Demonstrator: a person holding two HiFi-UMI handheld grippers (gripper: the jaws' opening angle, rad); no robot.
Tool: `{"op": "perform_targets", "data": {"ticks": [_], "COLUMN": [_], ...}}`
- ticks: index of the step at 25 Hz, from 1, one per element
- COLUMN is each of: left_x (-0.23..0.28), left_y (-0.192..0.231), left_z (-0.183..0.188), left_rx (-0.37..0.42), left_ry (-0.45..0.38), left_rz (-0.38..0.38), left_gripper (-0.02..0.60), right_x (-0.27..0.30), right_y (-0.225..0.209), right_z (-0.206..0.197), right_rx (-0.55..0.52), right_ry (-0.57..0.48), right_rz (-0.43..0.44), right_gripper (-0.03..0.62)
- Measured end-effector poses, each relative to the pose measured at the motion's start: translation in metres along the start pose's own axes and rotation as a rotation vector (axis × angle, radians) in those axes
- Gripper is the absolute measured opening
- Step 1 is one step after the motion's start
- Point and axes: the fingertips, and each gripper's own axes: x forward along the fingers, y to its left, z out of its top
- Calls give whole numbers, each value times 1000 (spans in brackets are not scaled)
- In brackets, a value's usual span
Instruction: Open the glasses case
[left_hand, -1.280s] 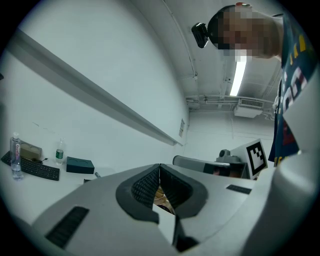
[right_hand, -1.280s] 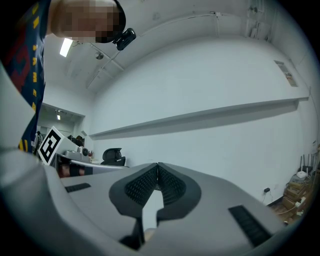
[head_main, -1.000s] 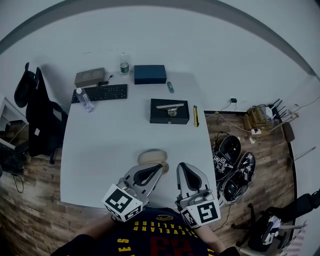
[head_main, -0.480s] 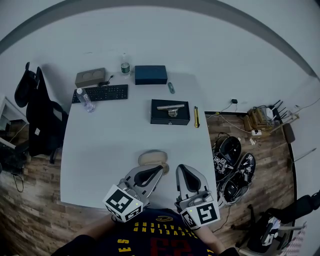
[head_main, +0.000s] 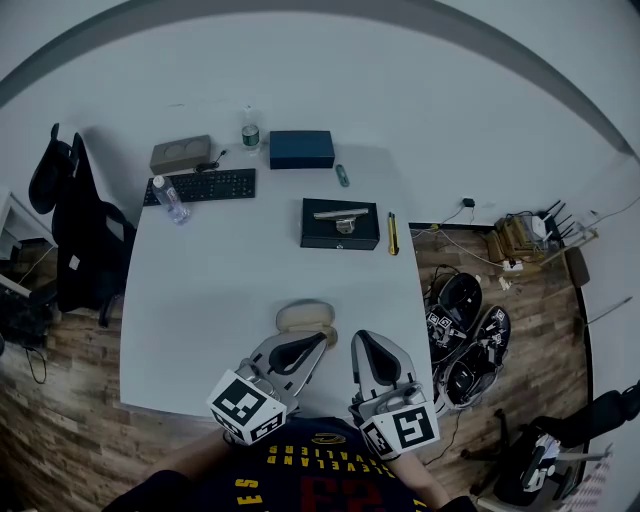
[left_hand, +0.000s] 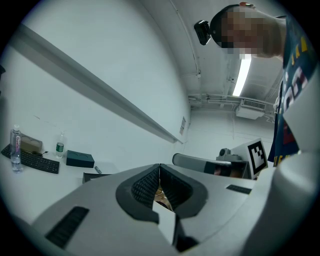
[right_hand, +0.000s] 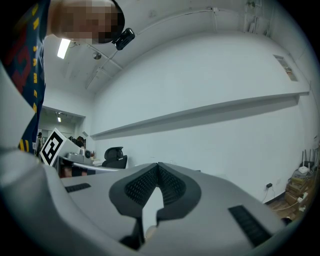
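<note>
Glasses case (head_main: 305, 315), a beige oval shape, is seen lying flat on the white table (head_main: 220, 290), just ahead of the tips of the left gripper (head_main: 322, 338). It appears closed. Whether the tips touch its near edge cannot be told from the head view.

Both grippers are held low over the near edge of the table, side by side and close together, and are pointed away from the person. In the left gripper view its ribbed pads (left_hand: 145, 186) are seen pressed together at the tips, with nothing gripped between them. The right gripper (head_main: 358, 337) is placed just to the right of the case and slightly nearer the person. Its jaws are likewise seen brought together in the right gripper view, and nothing is held.

Farther out beyond the right gripper, a black tray (head_main: 340, 236) with a silvery item in it is set, and a yellow and black pen-like tool (head_main: 392, 232) is laid just to its right. Well beyond the left gripper, a keyboard (head_main: 200, 186), a clear water bottle (head_main: 169, 200), a tan box (head_main: 180, 154) and a dark blue box (head_main: 301, 149) are ranged along the far side of the table.
</note>
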Motion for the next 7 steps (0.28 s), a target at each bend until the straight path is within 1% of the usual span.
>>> {"op": "perform_targets", "data": {"ticks": [7], "left_x": [0], "left_y": [1], "left_z": [-1], "left_rx": [-4], "left_ry": [3], "left_rz": [1], "left_gripper": [14], "right_x": [1], "right_y": [-1], "right_z": [-4], "right_rx": [17], "right_ry": [9], "right_rz": [0], "right_gripper": [17]}}
